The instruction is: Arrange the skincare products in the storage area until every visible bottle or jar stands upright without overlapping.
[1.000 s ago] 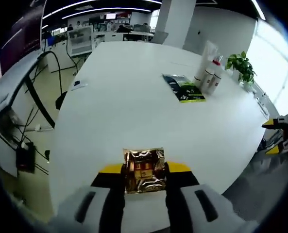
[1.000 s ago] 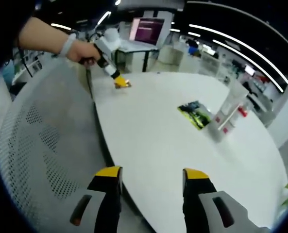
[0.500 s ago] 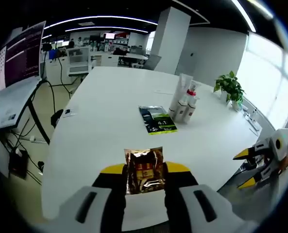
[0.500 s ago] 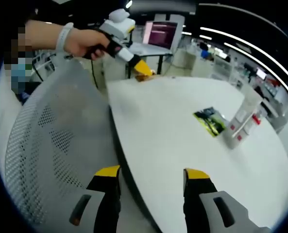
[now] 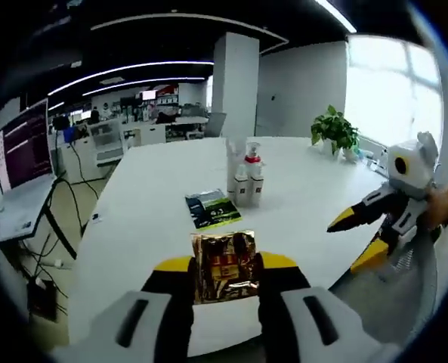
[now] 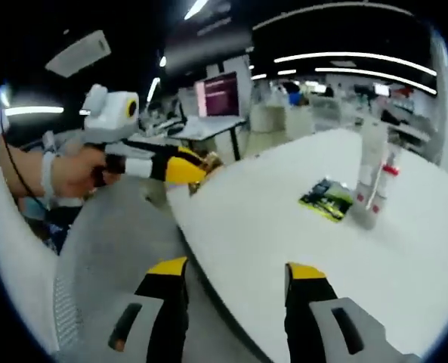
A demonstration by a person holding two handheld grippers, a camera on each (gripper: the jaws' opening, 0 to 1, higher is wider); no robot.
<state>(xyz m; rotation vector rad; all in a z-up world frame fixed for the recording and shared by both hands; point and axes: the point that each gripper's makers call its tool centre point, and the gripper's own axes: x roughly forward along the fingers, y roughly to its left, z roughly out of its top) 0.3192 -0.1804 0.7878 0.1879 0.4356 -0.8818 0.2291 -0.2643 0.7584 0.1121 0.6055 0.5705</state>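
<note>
A shiny gold sachet (image 5: 224,266) sits clamped between the left gripper's (image 5: 224,274) fingers, held above the near edge of the white table (image 5: 163,197). Beyond its fingertips lies a dark green packet (image 5: 212,210), and just past that a cluster of bottles (image 5: 246,175) stands upright. The right gripper (image 6: 236,281) holds nothing, its fingers apart over the table edge, the bottles far ahead to its right.

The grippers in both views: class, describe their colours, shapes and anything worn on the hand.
Left gripper: pale grey body, black jaws, yellow tips. Right gripper looks the same, with dark slots on its grey shells. The hand wears a white wristband.
</note>
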